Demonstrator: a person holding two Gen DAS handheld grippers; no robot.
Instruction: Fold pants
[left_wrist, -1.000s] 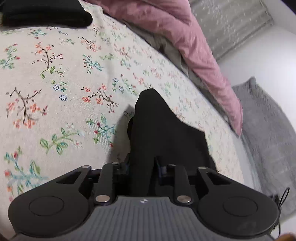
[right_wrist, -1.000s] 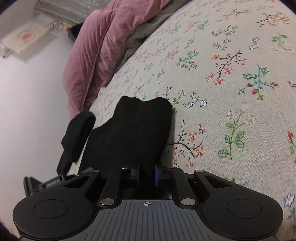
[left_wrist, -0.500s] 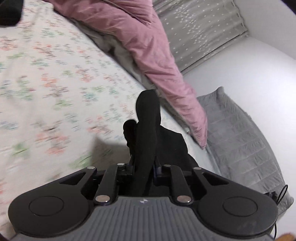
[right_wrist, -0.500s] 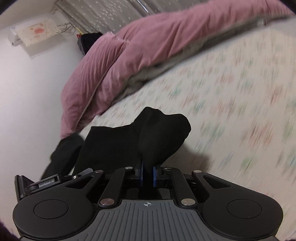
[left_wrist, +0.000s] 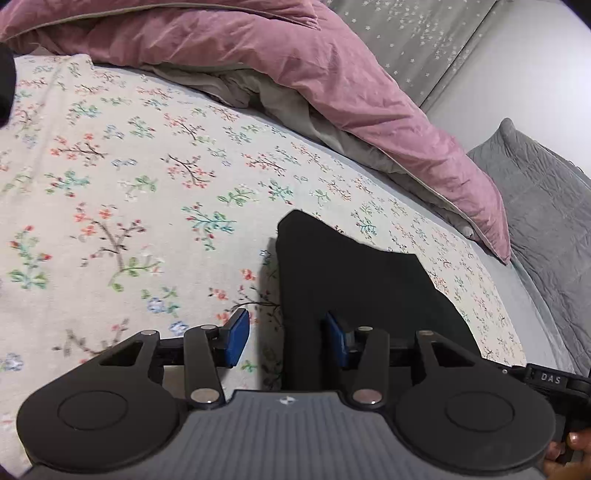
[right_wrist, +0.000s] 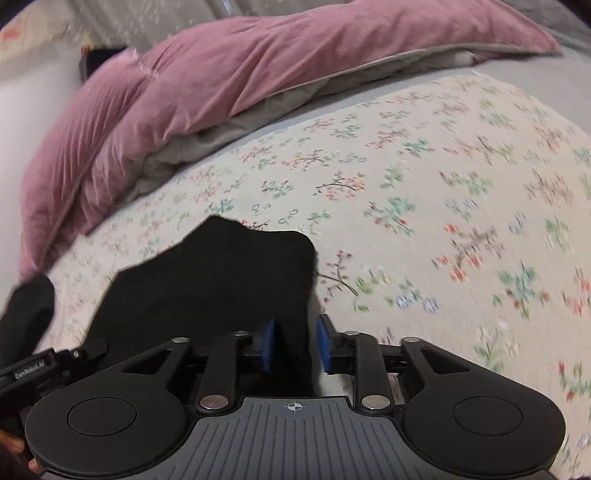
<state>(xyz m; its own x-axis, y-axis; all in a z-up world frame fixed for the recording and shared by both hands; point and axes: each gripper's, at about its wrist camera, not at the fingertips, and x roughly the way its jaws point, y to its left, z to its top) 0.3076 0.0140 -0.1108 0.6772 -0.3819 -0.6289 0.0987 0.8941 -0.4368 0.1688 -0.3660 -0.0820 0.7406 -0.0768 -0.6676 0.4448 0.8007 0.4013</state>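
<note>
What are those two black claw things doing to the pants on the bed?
A person is folding black pants on the flowery bedsheet, with a gripper in each hand. The left gripper and the right gripper both have their blue pads apart, so neither is pinching the cloth. The pants lie on the sheet between the pads. A pink duvet is bunched up behind.

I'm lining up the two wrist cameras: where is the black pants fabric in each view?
Left wrist: black pants fabric lower centre, between the open left gripper.
Right wrist: lower left of centre, running between the open right gripper.
Shared landmark: the crumpled pink duvet across the top.
</note>
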